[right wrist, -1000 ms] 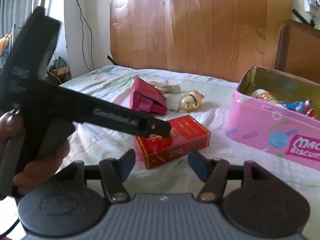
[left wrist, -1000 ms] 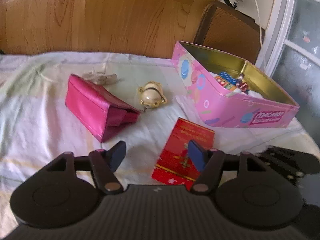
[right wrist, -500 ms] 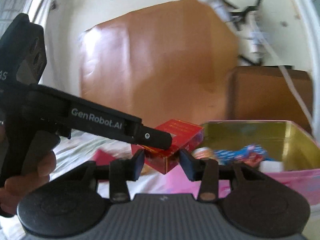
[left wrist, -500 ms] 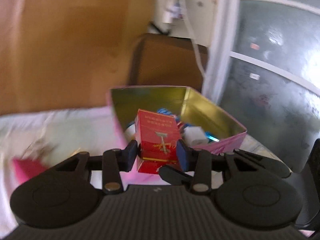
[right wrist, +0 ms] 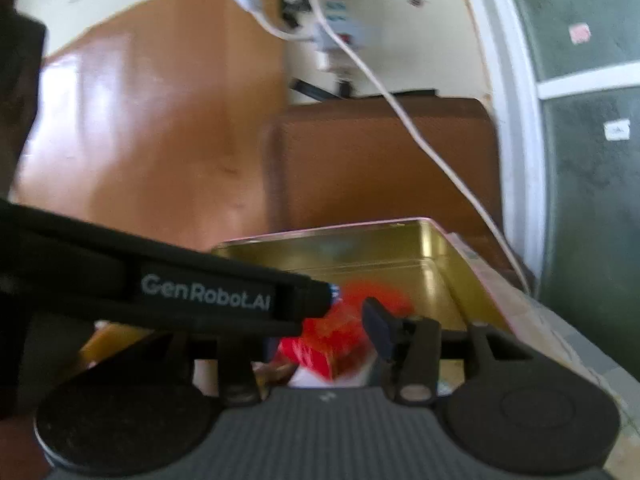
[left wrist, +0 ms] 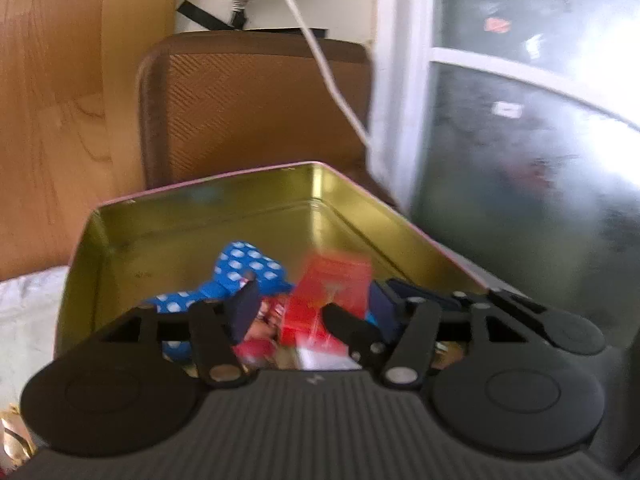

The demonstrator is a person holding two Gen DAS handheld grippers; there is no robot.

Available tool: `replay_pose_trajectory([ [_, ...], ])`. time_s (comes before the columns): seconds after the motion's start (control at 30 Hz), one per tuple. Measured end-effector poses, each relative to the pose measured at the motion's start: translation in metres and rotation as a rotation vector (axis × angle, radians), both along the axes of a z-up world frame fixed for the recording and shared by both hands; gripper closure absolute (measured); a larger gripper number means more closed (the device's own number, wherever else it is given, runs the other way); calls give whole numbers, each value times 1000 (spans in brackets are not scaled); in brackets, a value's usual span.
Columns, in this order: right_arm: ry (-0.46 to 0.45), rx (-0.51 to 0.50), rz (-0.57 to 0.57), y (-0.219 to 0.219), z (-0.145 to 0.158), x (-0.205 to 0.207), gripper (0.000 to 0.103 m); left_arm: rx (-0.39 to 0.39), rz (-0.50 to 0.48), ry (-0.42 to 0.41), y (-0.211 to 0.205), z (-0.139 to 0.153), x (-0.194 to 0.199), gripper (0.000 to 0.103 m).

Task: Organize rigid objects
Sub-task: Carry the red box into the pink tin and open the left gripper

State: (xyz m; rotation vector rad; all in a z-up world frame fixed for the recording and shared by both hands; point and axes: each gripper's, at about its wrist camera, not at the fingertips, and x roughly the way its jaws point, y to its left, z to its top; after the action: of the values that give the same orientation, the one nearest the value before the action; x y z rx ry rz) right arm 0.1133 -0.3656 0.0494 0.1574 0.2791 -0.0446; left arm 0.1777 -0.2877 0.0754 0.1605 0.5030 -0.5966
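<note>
My left claw [left wrist: 312, 308] hangs over the open tin [left wrist: 200, 216]. Its jaws have just been opening and stand apart, with the red box [left wrist: 328, 296] blurred between them and clear of both pads, over the tin's contents. Half a second ago that claw was clamped on the box; a second ago the box lay flat on the bed sheet in front of it.

My right claw [right wrist: 344, 320] has also just been widening a little. Only its right finger [right wrist: 378, 328] shows; the left claw's black body [right wrist: 168, 292] crosses in front and hides the other finger, so I cannot tell whether its pads press on anything. The red box appears just left of that finger, smeared by motion.

Only the left view shows what lies beyond the left claw in the tin: a blue white-dotted item [left wrist: 240, 268] ahead and left. Only the right view shows the left claw's side with its lettering. Past the tin in both stands a brown chair back [left wrist: 248, 112], a white cable [left wrist: 324, 64] hanging across it.
</note>
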Motion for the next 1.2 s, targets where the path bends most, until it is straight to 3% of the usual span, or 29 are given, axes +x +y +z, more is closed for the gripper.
replay_pose_trajectory([
  [0.1, 1, 6, -11, -4, -7, -1, 59, 21, 40, 1, -4, -2, 2, 36],
  [0.37, -45, -62, 23, 8, -6, -11, 57, 77, 85, -98, 8, 3, -30, 35],
  [0.6, -70, -54, 29, 22, 2, -35, 57, 118, 136, -146, 41, 15, -64, 35],
  [0.77, -78, -49, 13, 27, 10, -51, 57, 82, 184, -104, 79, 17, -77, 34],
  [0.9, -77, 11, 31, 27, 23, -61, 57, 85, 249, -79, 107, 13, -85, 34],
  [1.2, -67, 32, 81, 73, 26, -85, 57, 55, 365, -35, 166, 0, -101, 34],
])
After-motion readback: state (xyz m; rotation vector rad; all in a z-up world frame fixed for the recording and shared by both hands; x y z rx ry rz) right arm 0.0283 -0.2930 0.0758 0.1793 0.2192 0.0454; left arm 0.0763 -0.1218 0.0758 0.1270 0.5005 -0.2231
